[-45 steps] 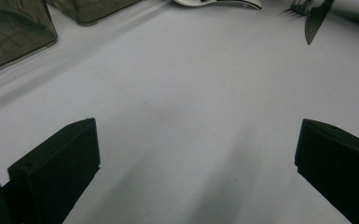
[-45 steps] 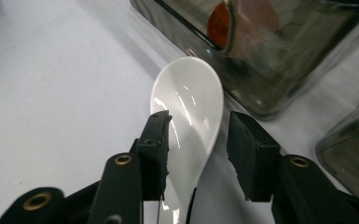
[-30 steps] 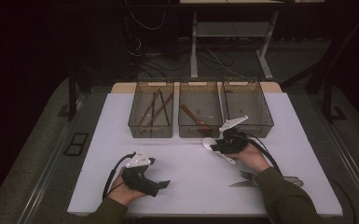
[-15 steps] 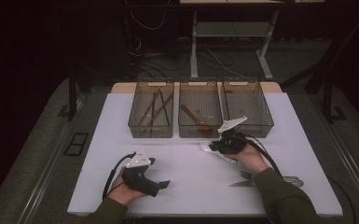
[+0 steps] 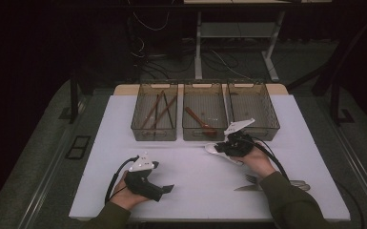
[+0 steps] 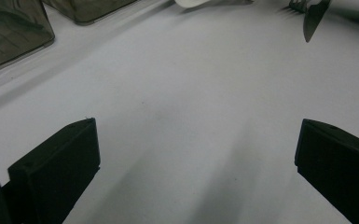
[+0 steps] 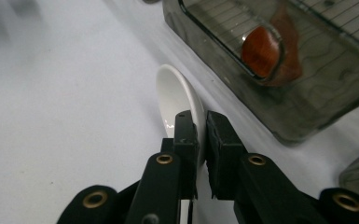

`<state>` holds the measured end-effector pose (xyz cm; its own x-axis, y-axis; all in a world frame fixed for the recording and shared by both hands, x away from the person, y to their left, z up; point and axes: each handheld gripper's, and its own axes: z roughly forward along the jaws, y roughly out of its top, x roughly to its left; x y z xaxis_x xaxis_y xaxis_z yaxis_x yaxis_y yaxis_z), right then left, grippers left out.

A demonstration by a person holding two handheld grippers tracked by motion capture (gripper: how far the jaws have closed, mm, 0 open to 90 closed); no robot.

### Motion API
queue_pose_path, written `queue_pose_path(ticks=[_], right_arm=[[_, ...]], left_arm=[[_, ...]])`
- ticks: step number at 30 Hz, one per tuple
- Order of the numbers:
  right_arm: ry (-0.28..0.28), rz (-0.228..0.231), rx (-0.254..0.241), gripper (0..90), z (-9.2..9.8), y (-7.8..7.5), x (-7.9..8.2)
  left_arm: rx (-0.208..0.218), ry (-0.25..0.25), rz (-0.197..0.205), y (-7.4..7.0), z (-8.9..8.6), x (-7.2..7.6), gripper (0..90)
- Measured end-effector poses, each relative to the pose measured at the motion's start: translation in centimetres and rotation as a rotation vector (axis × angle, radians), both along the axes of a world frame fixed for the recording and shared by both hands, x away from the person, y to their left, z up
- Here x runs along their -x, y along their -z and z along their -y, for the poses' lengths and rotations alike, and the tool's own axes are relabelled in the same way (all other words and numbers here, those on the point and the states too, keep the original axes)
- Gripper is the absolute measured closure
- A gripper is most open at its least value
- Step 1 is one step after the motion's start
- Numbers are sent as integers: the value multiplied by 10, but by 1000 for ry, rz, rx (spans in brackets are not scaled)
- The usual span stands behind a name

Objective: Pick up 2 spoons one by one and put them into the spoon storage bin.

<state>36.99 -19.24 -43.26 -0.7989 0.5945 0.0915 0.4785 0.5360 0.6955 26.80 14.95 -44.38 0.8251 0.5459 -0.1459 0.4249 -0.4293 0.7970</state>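
Observation:
A white ceramic spoon (image 7: 175, 93) lies on the white table just in front of the middle bin. My right gripper (image 7: 199, 122) is shut on it: the jaws have just been closing and the two pads now pinch the rim of its bowl. From above, the spoon (image 5: 213, 148) sticks out left of the right gripper (image 5: 221, 148). The left gripper (image 5: 167, 189) rests near the table's front edge. Its jaws stand wide open (image 6: 196, 140) over bare table with nothing between them.
Three smoky clear bins stand in a row at the back: the left bin (image 5: 155, 134) holds brown chopsticks, the middle bin (image 5: 202, 136) a wooden spoon (image 7: 261, 51), then the right bin (image 5: 268, 130). A metal fork (image 5: 251, 178) and knife (image 5: 245, 188) lie under the right forearm.

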Motion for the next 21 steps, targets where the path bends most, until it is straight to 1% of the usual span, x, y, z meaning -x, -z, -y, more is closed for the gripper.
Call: queue_pose_path(ticks=[11,21], right_arm=[[12,35,-38,829,7,-14,2],[9,66,-69,829,10,-28,4]], left_arm=[[1,3,-2,0,0,0,0],[2,4,-3,1,1,0,0]])
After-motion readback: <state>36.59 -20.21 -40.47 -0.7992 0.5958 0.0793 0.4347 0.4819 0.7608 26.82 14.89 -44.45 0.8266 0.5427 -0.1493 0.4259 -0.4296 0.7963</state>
